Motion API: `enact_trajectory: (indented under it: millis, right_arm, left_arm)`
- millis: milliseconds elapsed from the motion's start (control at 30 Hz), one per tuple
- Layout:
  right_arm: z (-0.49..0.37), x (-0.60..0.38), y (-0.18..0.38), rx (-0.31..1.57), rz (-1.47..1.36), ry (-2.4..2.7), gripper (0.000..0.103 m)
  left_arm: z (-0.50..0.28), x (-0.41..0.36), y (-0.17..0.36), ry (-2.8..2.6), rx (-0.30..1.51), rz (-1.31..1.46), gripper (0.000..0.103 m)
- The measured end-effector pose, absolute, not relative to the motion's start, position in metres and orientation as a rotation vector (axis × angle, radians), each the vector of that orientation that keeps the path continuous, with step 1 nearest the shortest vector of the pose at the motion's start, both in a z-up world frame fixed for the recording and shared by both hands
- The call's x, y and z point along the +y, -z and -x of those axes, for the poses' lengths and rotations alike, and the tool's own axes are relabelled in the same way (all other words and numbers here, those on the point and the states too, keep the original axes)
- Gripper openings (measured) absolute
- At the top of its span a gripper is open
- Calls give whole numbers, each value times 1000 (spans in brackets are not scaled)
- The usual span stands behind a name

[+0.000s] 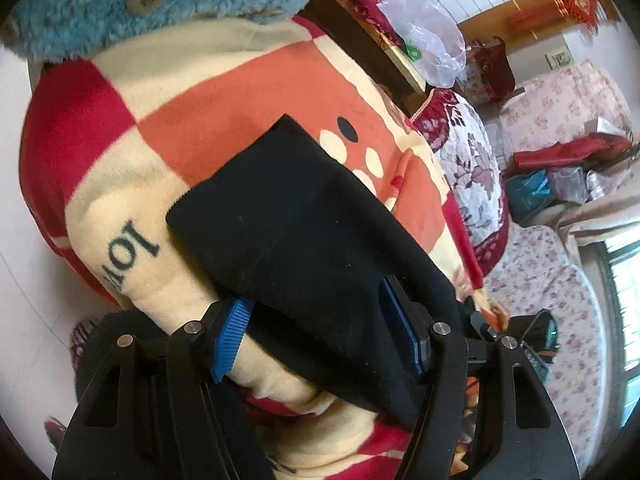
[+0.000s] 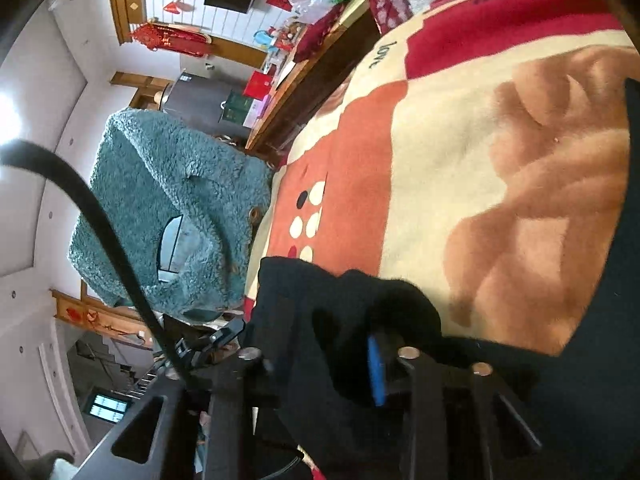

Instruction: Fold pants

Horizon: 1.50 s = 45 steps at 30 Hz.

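Observation:
The black pants [image 1: 296, 232] lie folded on a red, orange and cream blanket [image 1: 224, 92]. In the left wrist view my left gripper [image 1: 316, 332] has its blue-padded fingers [image 1: 232, 336] on either side of the near edge of the pants; the cloth fills the gap between them. In the right wrist view the pants [image 2: 340, 320] bunch over my right gripper [image 2: 320, 368]; one blue pad [image 2: 376, 372] shows, the other finger is hidden under cloth. More black cloth [image 2: 608, 320] runs along the right edge.
A teal fleece jacket [image 2: 172, 216] lies on the blanket's far end, also in the left wrist view [image 1: 160, 4]. A wooden headboard [image 2: 316, 68], a plastic bag [image 1: 432, 44], a floral quilt [image 1: 472, 168] and a cluttered sofa [image 1: 560, 148] surround the bed.

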State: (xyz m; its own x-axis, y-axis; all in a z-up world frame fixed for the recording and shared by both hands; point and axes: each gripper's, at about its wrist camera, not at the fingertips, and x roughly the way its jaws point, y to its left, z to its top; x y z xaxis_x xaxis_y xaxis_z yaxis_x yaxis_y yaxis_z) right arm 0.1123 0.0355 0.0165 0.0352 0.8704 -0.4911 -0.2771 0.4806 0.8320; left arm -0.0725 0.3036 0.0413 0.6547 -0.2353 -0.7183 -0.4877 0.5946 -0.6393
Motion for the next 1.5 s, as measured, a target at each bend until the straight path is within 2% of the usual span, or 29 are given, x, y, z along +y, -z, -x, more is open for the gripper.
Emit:
enact_trajectory:
  millis: [33,133,233,333,433,533,800,867,900,1000,1033,1100,1233,1333,1367,1433,1500]
  right_arm:
    - [-111,37,-18,1220,-598,-974,22]
    - [-105,36,-29,1167,-508,-956,16]
    - [-101,38,-43,1096,-449,-964,14]
    - [-101,46,-43,1081,-391,-950,14]
    - [-100,57,-24,1111,-219,-847,14]
    - [-100,49,-8,1145,-288,-836,14]
    - [-103,45,-23,1120,-263,-860,14]
    - [-102,44,-24,1144,-267,-842,15]
    - [-102,40,-26,1144,-285,-839,16]
    - [-99,17,-39,1102,-345,-828,18]
    - [-98,9,-44,1085,-353,-816,19]
    - [-96,-12,-55,1053,-355,-780,23]
    - [-93,-52,-67,1021,-301,-666,47]
    - [-100,-81,-63,1033,-294,-588,47]
    - [-104,-93,-58,1044,-296,-554,47]
    - [-110,-104,-54,1050,-296,-522,47]
    - [-118,-111,-52,1059,-279,-502,47]
  left_arm:
    - [72,302,-42,-183,884,924,46]
    - [75,299,-48,-220,869,849,18]
    - [77,294,-57,-241,849,758,13]
    - [73,291,-49,-285,899,684,13]
    - [76,290,-35,-298,951,699,13]
    - [81,284,-40,-303,957,660,13]
    - [88,281,-43,-313,951,659,13]
    - [90,277,-50,-326,934,629,13]
    - [92,275,-55,-339,922,599,17]
    - [96,268,-66,-356,894,526,40]
    - [97,267,-70,-362,885,509,43]
    - [99,264,-78,-362,866,495,43]
    - [98,254,-94,-357,830,456,44]
    - [86,240,-103,-266,838,452,45]
    - [82,235,-105,-238,839,454,47]
    - [68,222,-108,-150,854,462,60]
    - [51,204,-106,-58,895,464,61]
